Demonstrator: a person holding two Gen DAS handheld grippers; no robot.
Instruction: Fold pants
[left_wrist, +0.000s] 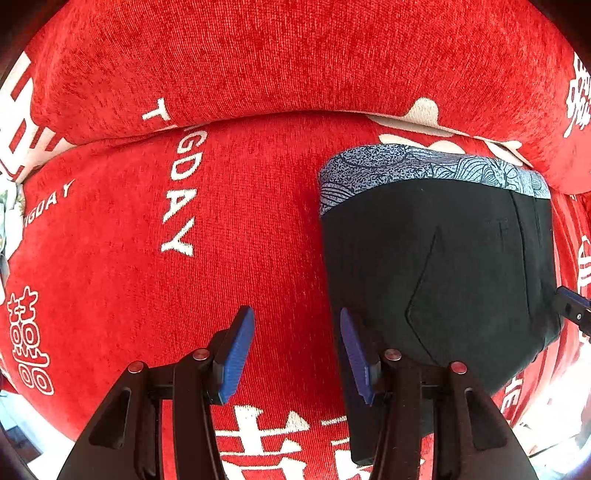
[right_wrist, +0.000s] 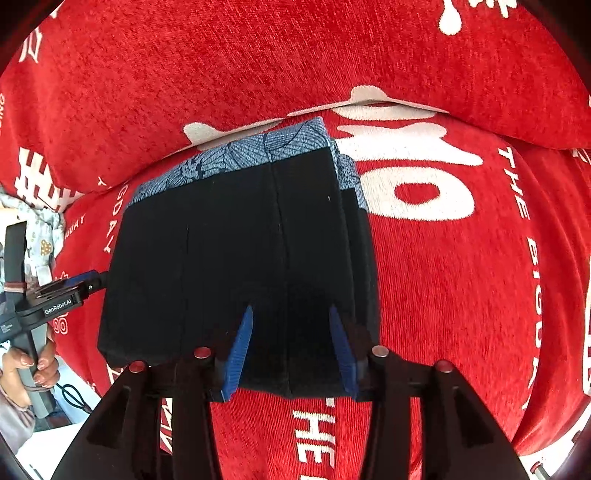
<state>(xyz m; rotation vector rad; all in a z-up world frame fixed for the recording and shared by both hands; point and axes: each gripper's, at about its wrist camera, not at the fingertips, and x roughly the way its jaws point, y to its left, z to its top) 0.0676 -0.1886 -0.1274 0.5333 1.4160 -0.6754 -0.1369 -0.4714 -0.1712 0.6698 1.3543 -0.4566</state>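
Observation:
The black pants (left_wrist: 443, 258) lie folded into a compact rectangle on the red seat cover (left_wrist: 240, 221), with a blue patterned waistband lining (left_wrist: 424, 166) showing along the far edge. My left gripper (left_wrist: 296, 312) points down at the bundle's left edge, open, with only red cloth between its blue pads. In the right wrist view the pants (right_wrist: 240, 240) fill the middle. My right gripper (right_wrist: 291, 310) stands open above their near edge, flat black fabric beneath the gap and nothing pinched. The left gripper (right_wrist: 92, 280) shows there at the bundle's left side.
A red backrest cushion (left_wrist: 295, 55) with white lettering rises just behind the pants. A hand (right_wrist: 22, 365) holds the left tool's handle at the lower left. A pale patterned cloth (right_wrist: 37, 229) lies off the seat's left end. The seat's front edge is near the bottom.

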